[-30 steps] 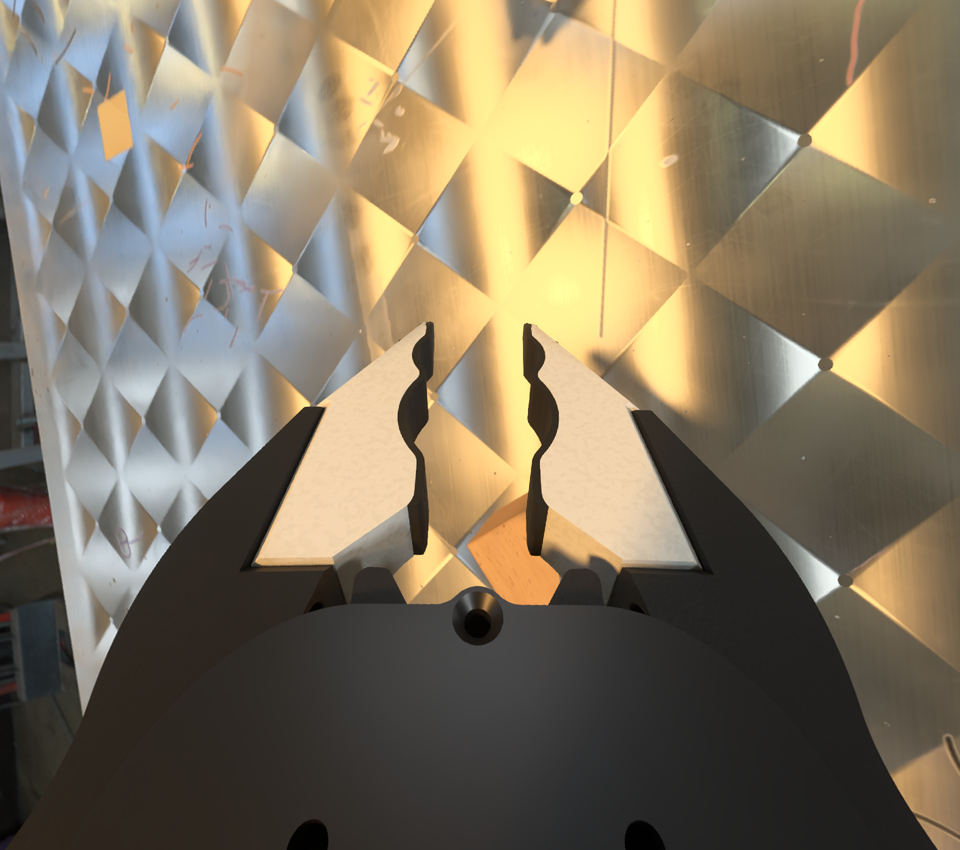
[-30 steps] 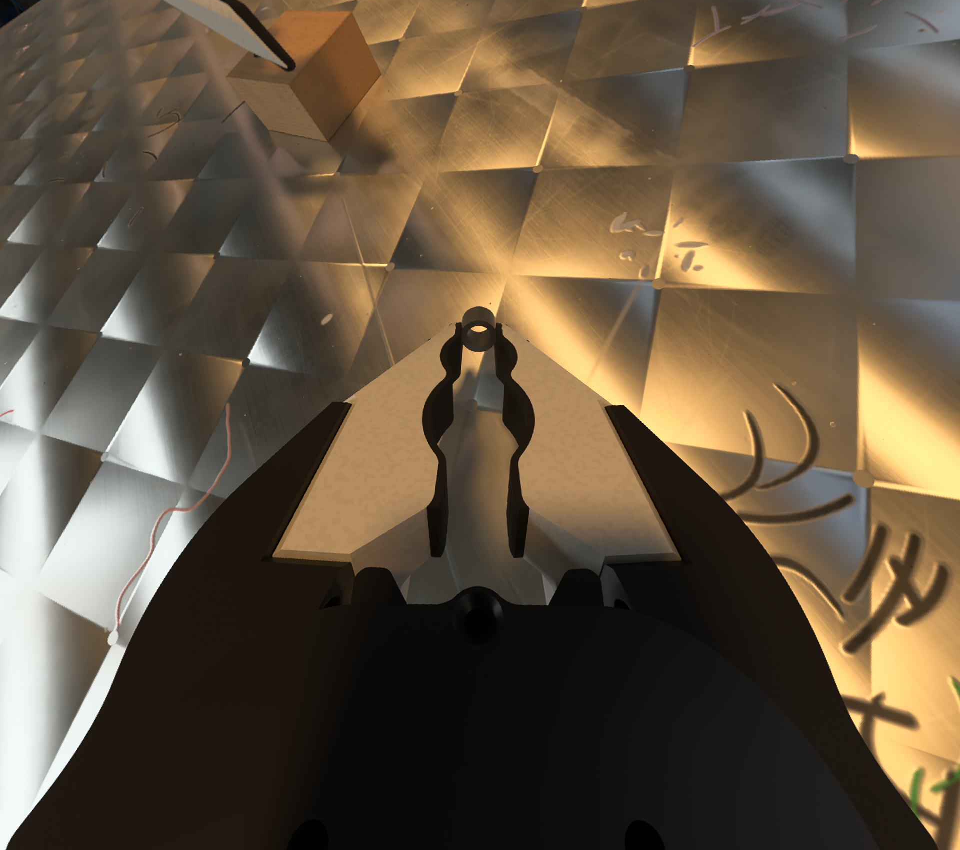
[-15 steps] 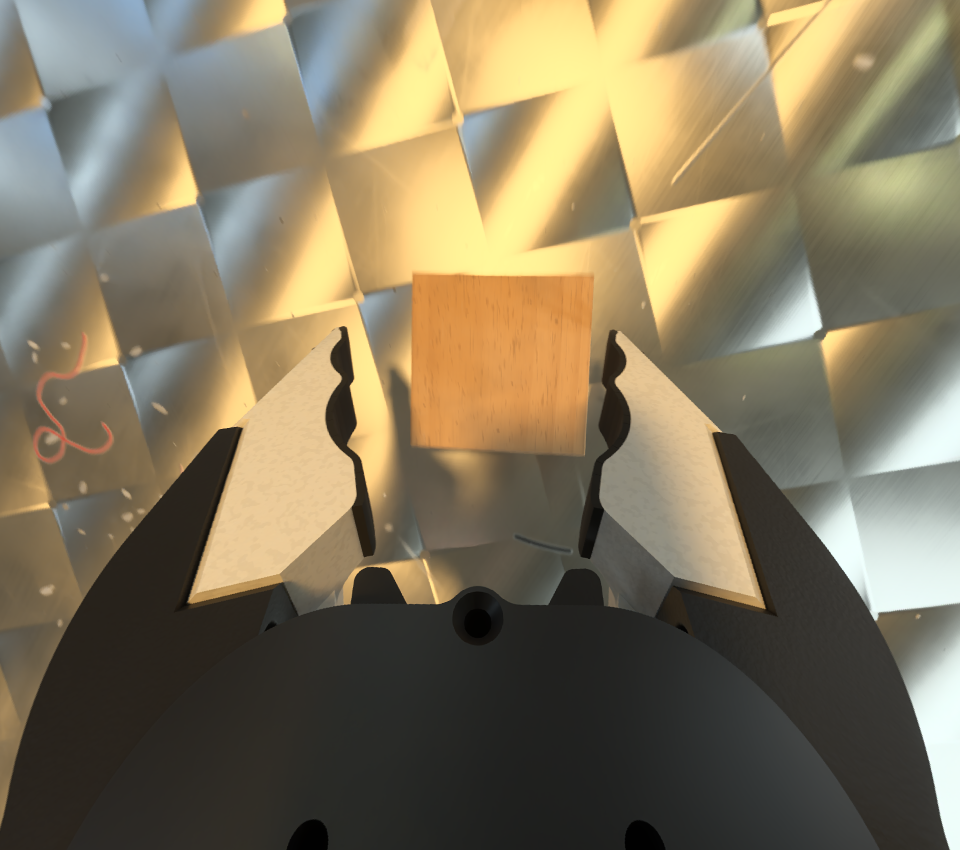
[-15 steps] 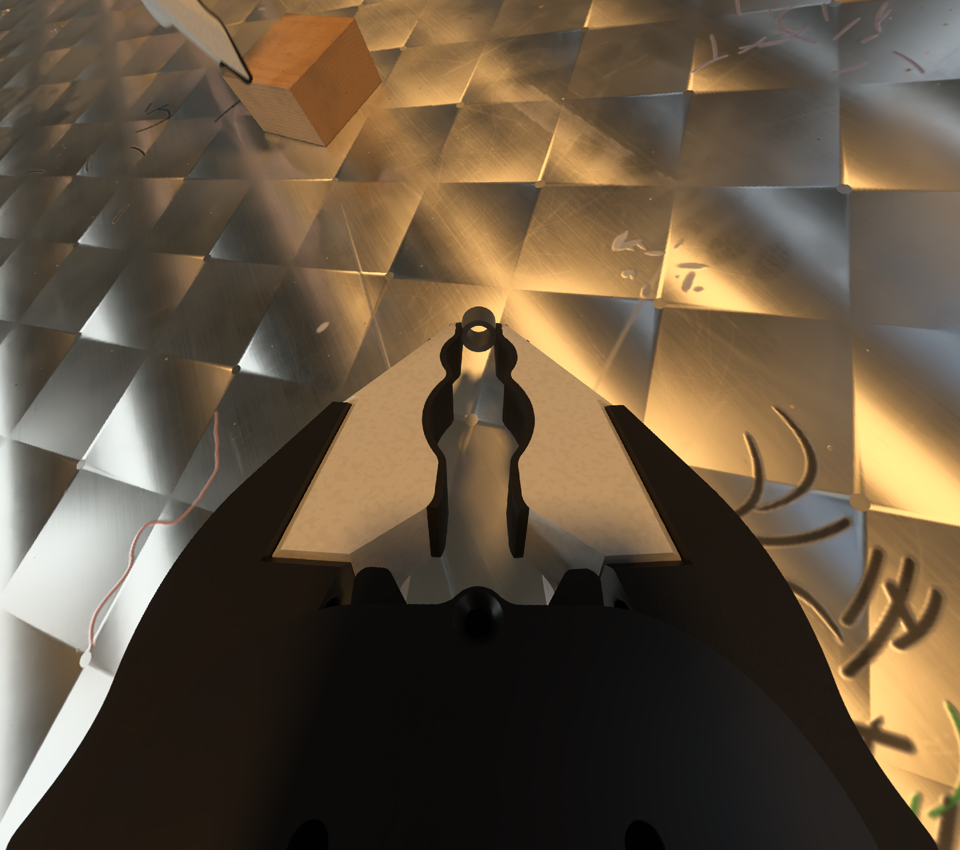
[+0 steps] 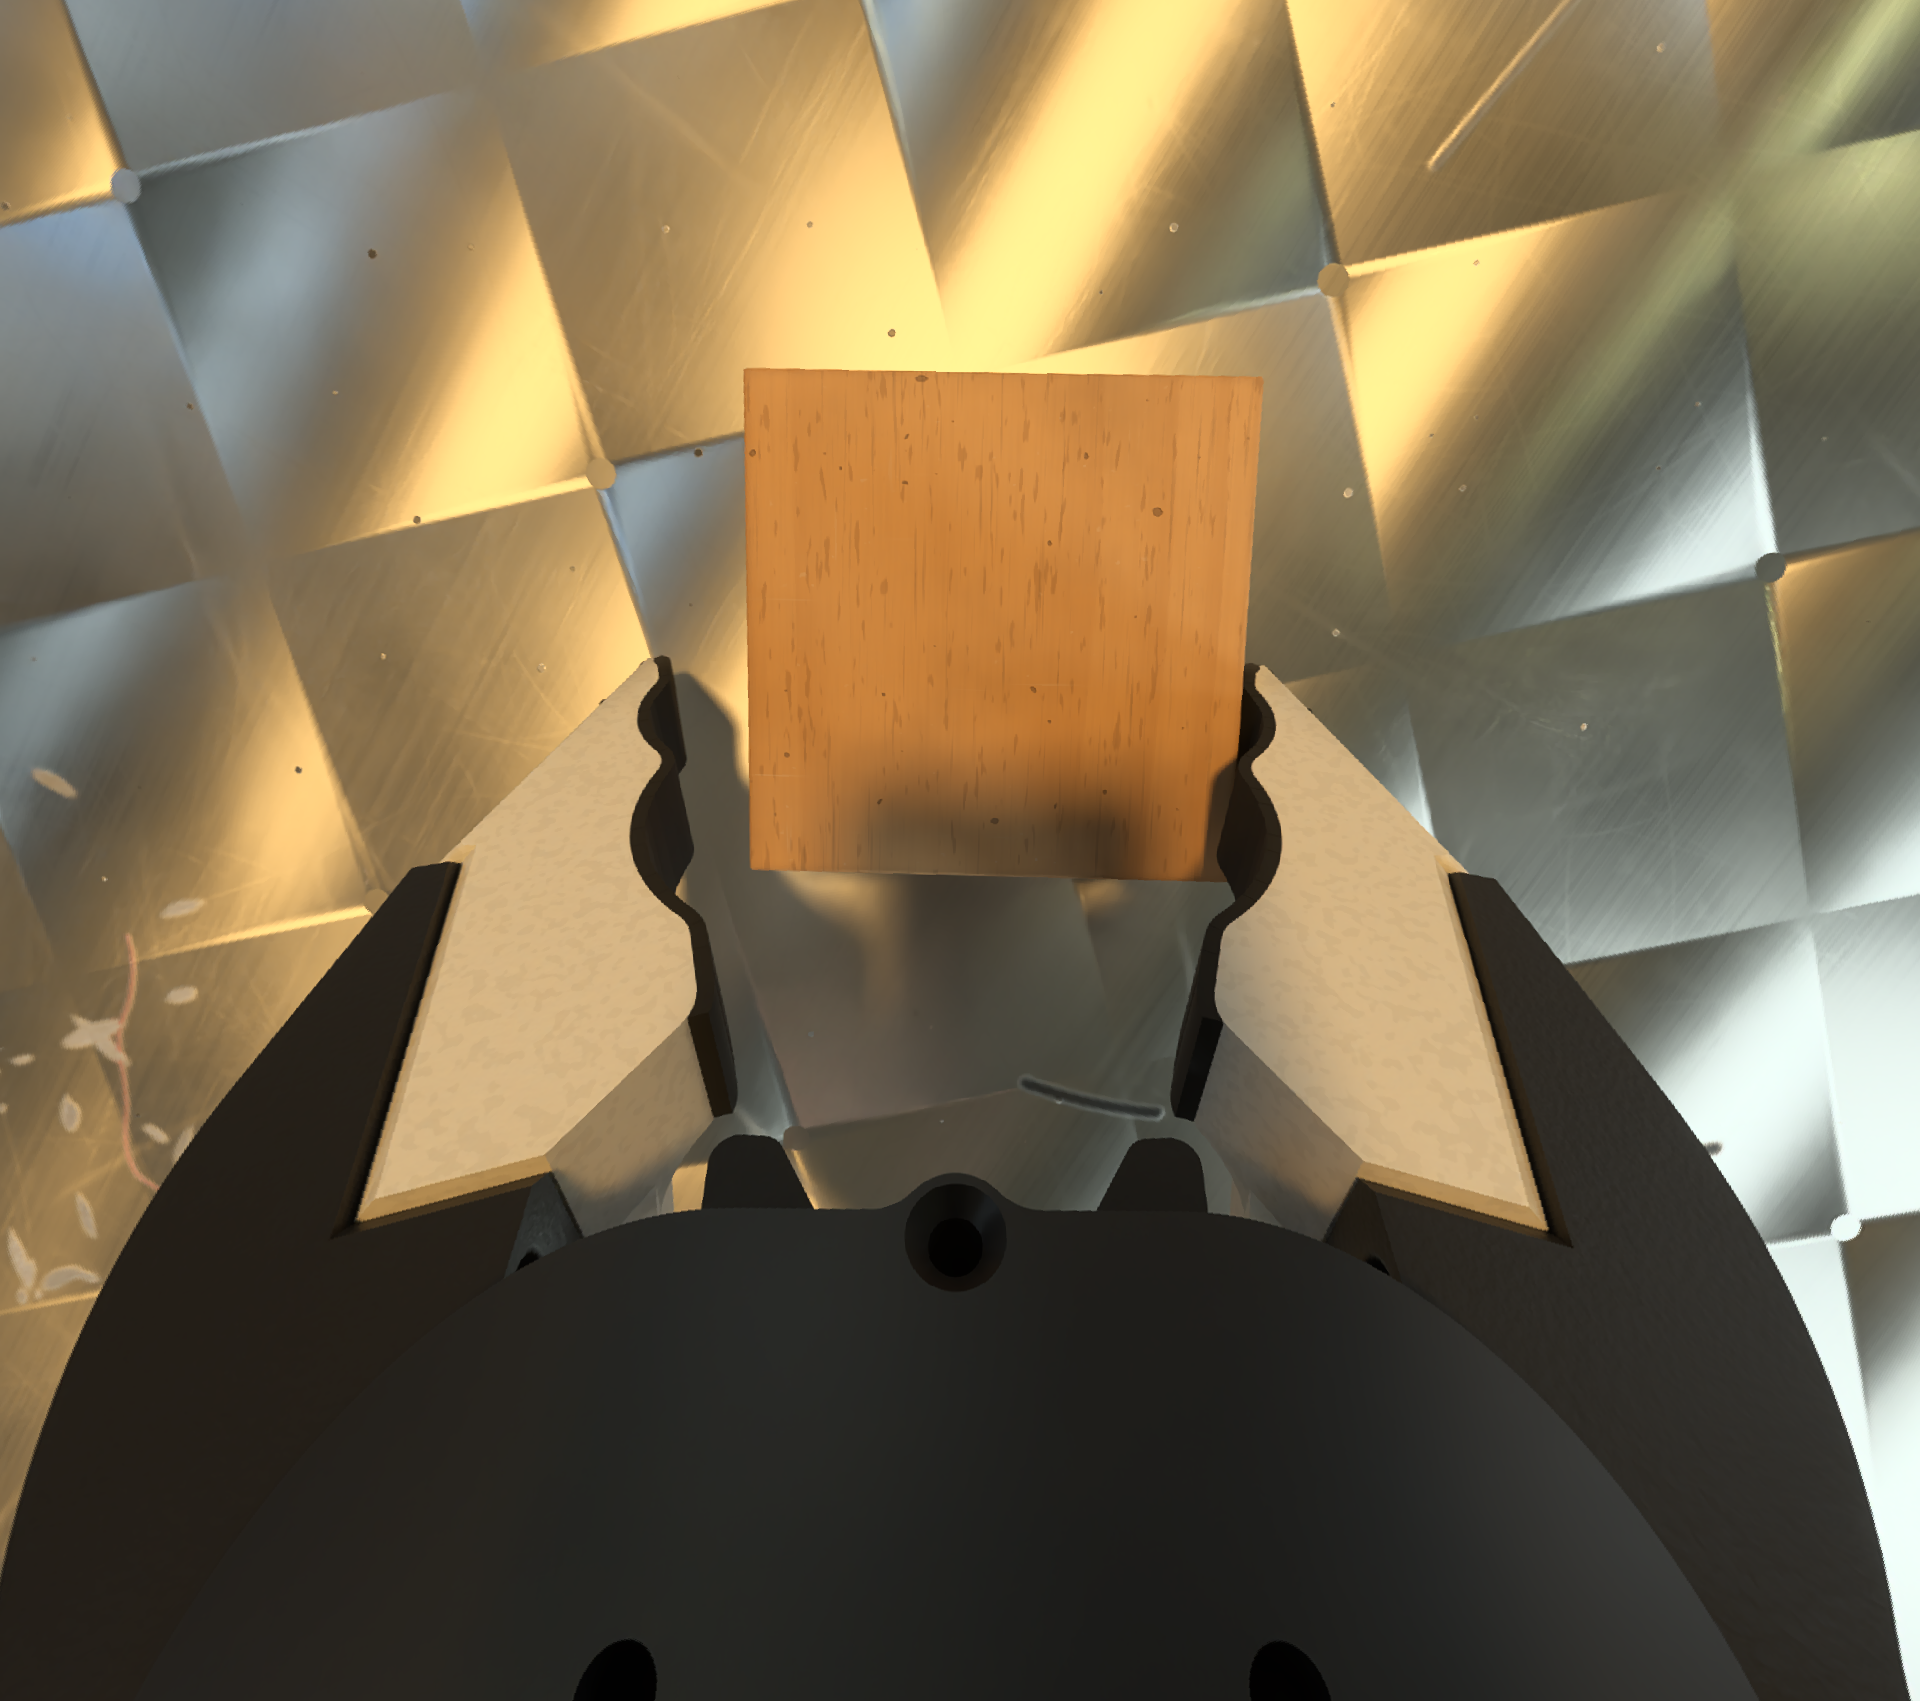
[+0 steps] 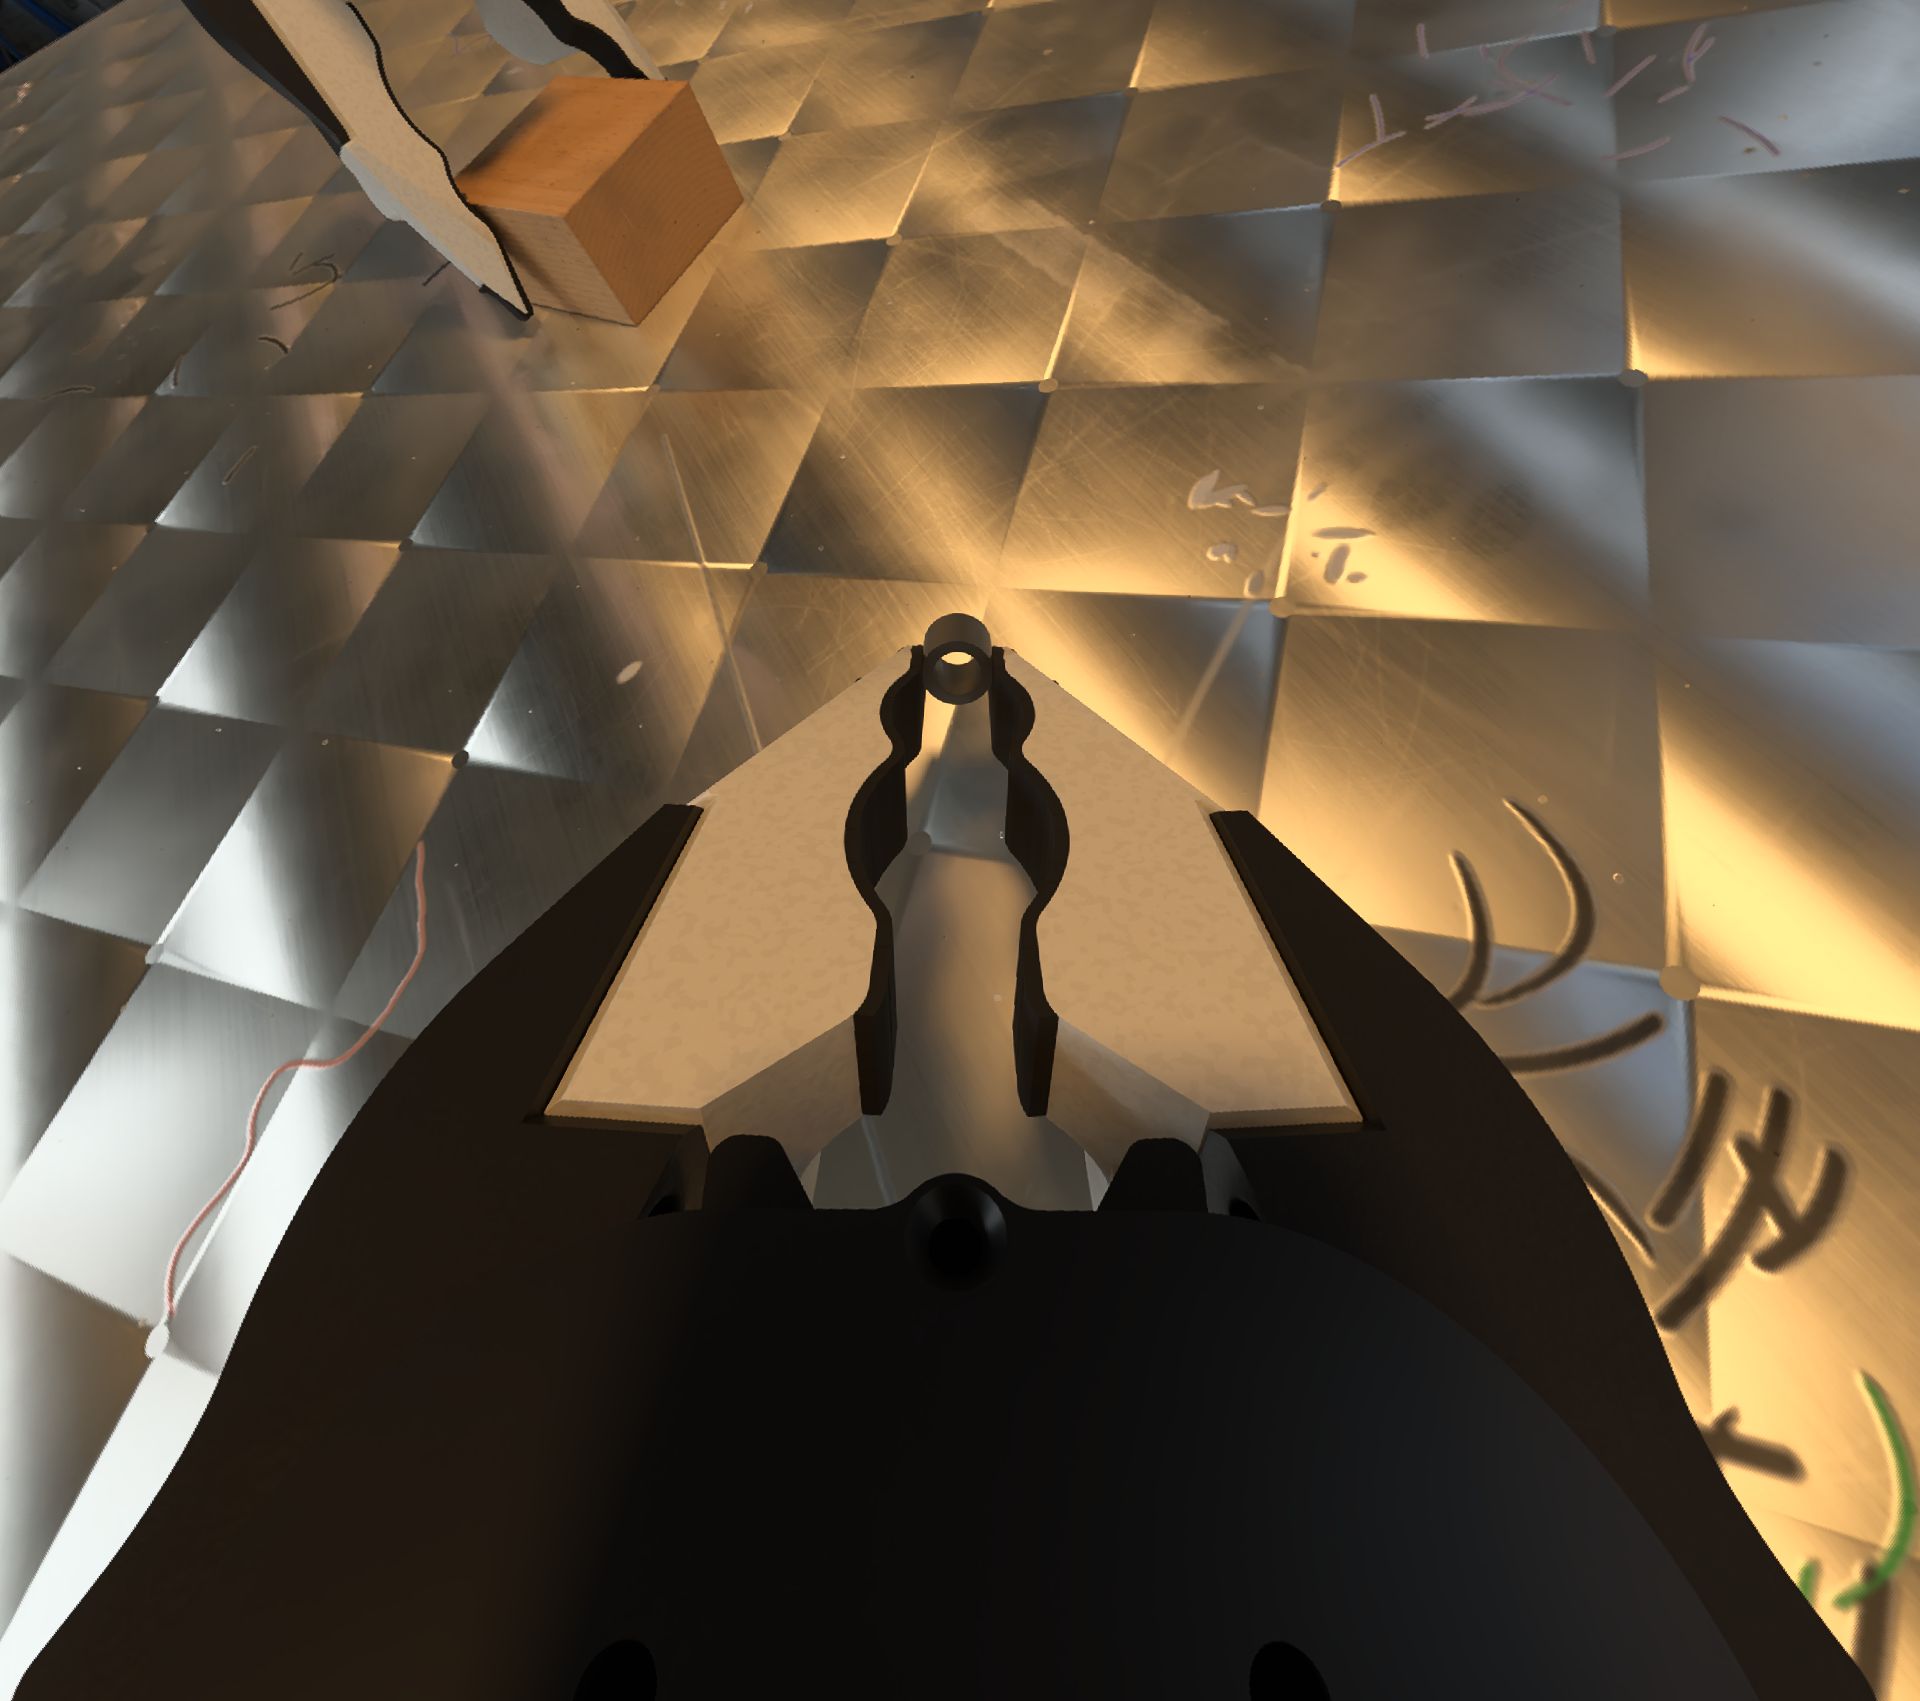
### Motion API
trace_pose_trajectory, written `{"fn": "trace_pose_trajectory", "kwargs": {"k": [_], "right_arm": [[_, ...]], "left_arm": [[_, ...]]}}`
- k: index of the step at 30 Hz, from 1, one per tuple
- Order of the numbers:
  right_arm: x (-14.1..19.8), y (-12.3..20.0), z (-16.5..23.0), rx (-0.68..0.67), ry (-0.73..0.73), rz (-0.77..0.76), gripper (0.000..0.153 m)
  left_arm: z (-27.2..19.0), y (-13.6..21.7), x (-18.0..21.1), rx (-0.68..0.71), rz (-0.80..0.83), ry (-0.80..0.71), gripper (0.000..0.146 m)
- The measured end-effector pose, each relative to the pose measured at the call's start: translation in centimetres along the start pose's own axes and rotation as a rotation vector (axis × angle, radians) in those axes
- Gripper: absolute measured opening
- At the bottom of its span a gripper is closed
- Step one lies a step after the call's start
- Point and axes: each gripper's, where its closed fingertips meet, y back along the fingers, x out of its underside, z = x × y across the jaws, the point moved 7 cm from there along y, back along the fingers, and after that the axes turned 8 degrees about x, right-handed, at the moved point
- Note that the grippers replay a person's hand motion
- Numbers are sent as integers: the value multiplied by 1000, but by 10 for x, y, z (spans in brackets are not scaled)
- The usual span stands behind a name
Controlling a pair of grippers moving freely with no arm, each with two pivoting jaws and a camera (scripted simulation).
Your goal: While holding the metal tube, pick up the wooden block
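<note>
The wooden block (image 5: pixel 997 623) is a tan cube resting on the shiny tiled metal table (image 5: pixel 1507 425). My left gripper (image 5: pixel 954 677) is open and straddles the block's near part. Its right fingertip (image 5: pixel 1262 716) is at the block's edge, and its left fingertip (image 5: pixel 649 716) stands a little apart. In the right wrist view the block (image 6: pixel 644 217) sits at the upper left with the left gripper (image 6: pixel 577 186) lowered around it. My right gripper (image 6: pixel 958 677) is shut on the small metal tube (image 6: pixel 958 649), seen end-on at its fingertips, held above the table.
The table (image 6: pixel 1351 716) carries flat marks only: a thin red line (image 6: pixel 312 1059), dark scribbles (image 6: pixel 1558 976), a green mark (image 6: pixel 1881 1495) and pale scratches (image 6: pixel 1247 498). Its edge runs along the lower left of the right wrist view (image 6: pixel 62 1236).
My left gripper opened, swung over the block and came down, so the block now lies between its fingers. My right gripper has kept hold of the tube and barely moved.
</note>
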Motion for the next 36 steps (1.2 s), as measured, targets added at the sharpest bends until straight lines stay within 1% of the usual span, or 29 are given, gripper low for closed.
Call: {"fn": "trace_pose_trajectory", "kwargs": {"k": [4,8,25,36], "right_arm": [[1,-1,0,0,3,7,11],[1,-2,2,-8,3,12,11],[5,-8,5,-20,18,50,11],[7,-11,7,-30,32,65,11]], "left_arm": [[-3,-1,-1,17,-38,18,98],[-5,-2,-2,17,-33,-11,89],[-8,-1,-3,49,12,-50,89],[-11,-1,-2,47,5,-57,89]]}}
